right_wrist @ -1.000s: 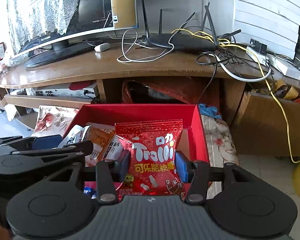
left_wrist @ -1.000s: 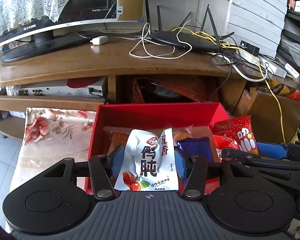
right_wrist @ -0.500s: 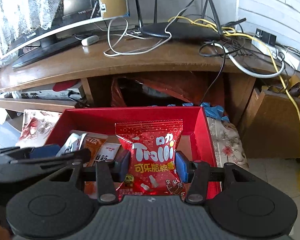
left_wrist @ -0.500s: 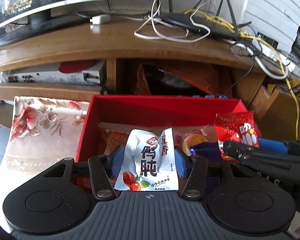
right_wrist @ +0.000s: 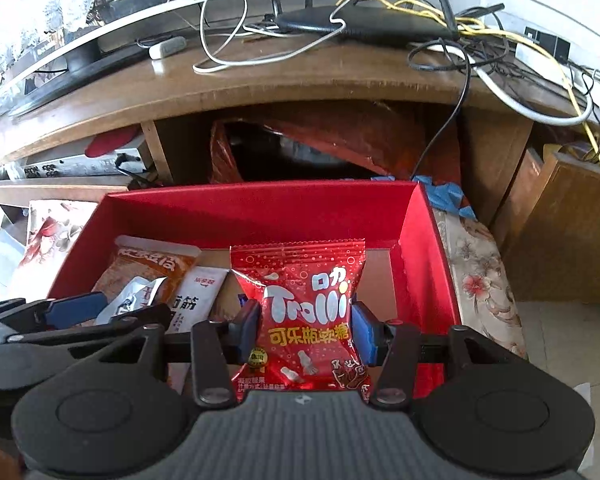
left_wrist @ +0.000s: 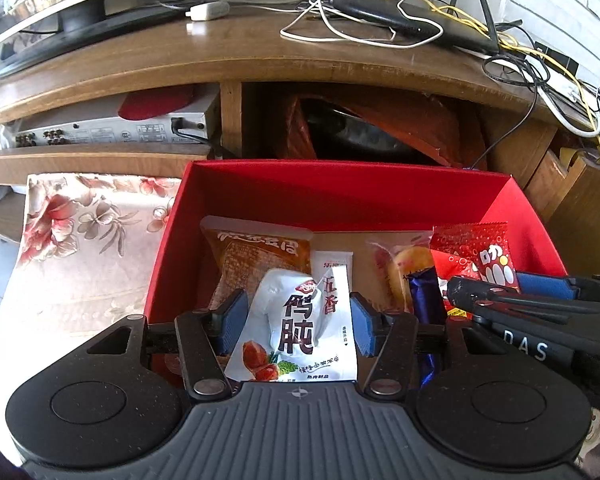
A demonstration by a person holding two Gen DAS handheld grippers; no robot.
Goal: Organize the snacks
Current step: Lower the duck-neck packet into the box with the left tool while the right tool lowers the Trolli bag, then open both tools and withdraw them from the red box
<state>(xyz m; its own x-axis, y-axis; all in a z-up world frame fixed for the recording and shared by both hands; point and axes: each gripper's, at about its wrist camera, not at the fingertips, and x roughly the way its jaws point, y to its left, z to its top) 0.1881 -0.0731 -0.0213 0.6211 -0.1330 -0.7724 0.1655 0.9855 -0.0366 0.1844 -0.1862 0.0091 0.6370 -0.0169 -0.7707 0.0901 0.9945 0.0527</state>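
Note:
My left gripper (left_wrist: 298, 320) hangs over the near side of the red box (left_wrist: 340, 168) with a white snack packet (left_wrist: 296, 344) upright between its blue pads; its jaws are opening. To its right, my right gripper (right_wrist: 306, 328) is shut on a red Trolli gummy packet (right_wrist: 300, 280), also over the box. Each gripper appears at the edge of the other's view. On the box floor lie an orange-brown packet (left_wrist: 256, 256), a small white packet (left_wrist: 332, 260), a clear-wrapped pastry (left_wrist: 400, 264) and a blue wrapper (left_wrist: 424, 296).
The box rests on a floral cloth (left_wrist: 80, 240). Right behind it stands a wooden TV stand (left_wrist: 260, 60) with a monitor base, a router (left_wrist: 400, 20) and tangled cables. A silver device (left_wrist: 112, 132) sits on its lower shelf. A cardboard box (right_wrist: 560, 220) is at right.
Both grippers have come down and forward over the red box, which now looks larger and closer. Each still has its packet between its pads.

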